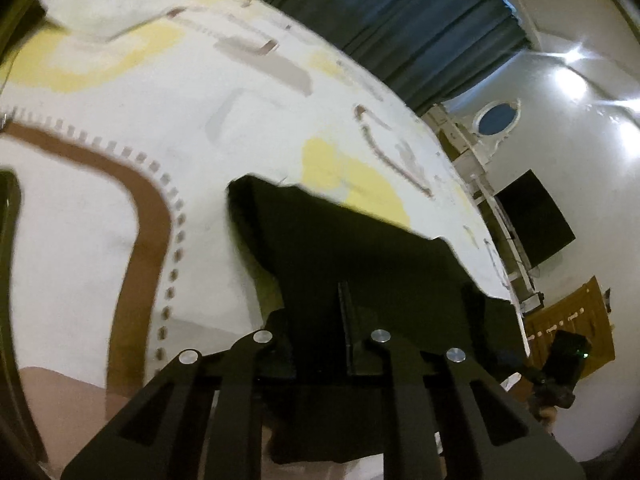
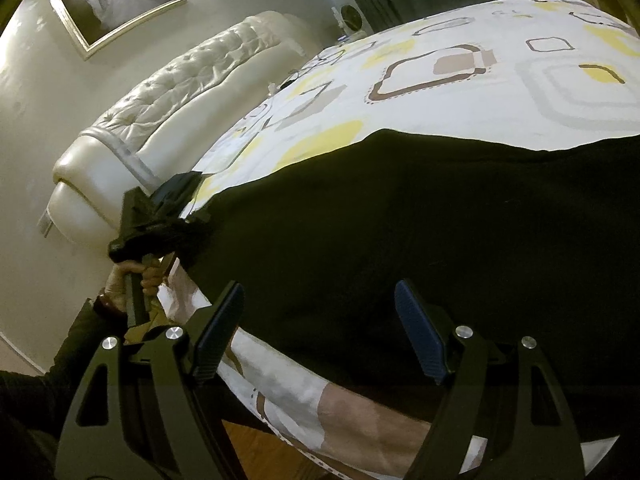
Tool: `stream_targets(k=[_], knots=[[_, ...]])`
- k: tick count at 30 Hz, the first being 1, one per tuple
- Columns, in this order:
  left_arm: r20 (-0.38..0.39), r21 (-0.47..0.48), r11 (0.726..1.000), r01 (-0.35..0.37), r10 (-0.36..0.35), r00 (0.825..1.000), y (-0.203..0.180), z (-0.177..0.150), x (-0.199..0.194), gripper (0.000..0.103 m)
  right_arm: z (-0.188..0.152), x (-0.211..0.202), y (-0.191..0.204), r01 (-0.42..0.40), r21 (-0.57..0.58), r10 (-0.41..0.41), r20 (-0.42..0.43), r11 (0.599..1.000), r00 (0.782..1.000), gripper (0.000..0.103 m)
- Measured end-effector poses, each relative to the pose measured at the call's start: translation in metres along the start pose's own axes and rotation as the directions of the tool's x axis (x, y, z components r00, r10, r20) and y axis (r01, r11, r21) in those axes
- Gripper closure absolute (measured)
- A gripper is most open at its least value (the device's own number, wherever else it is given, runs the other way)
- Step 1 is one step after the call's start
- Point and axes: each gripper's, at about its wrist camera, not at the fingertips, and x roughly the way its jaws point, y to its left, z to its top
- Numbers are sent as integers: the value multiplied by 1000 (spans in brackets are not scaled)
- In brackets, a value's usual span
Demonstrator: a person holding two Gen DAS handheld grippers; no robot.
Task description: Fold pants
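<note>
your black pants (image 2: pixel 400 232) lie spread on the patterned bedspread (image 2: pixel 460 92), near the bed's edge, with no fold visible yet; the task looks barely begun. your left gripper (image 1: pixel 346 320) has its jaws clenched on a corner of the fabric. your right gripper (image 2: pixel 320 328) hangs over the near hem, jaws released, grasping nothing. no readable brand, label or writing anywhere.

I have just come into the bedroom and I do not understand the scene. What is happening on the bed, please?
A person is starting to fold black pants spread on a patterned bed cover. The left hand-held gripper is shut on one corner of the pants at the edge of the bed. The right hand-held gripper is open, with the near edge of the pants between its fingers but not pinched. No fold is made yet.
</note>
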Motion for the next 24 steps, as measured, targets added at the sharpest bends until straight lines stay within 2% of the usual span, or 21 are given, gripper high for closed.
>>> stream_targets(k=[6, 11, 17, 24], knots=[[39, 55, 998, 31, -33, 999, -45, 8, -4, 88, 0, -6, -6, 10, 12, -10, 15, 1000, 1000, 25], [36, 132, 987, 93, -98, 994, -98, 12, 4, 88, 0, -15, -13, 15, 24, -16, 37, 1000, 999, 25], [-29, 231, 961, 154, -151, 988, -156, 3, 31, 88, 0, -29, -22, 20, 42, -23, 68, 999, 997, 25], [-101, 280, 939, 199, -177, 979, -193, -14, 68, 88, 0, -43, -40, 8, 99, -17, 95, 995, 995, 25]])
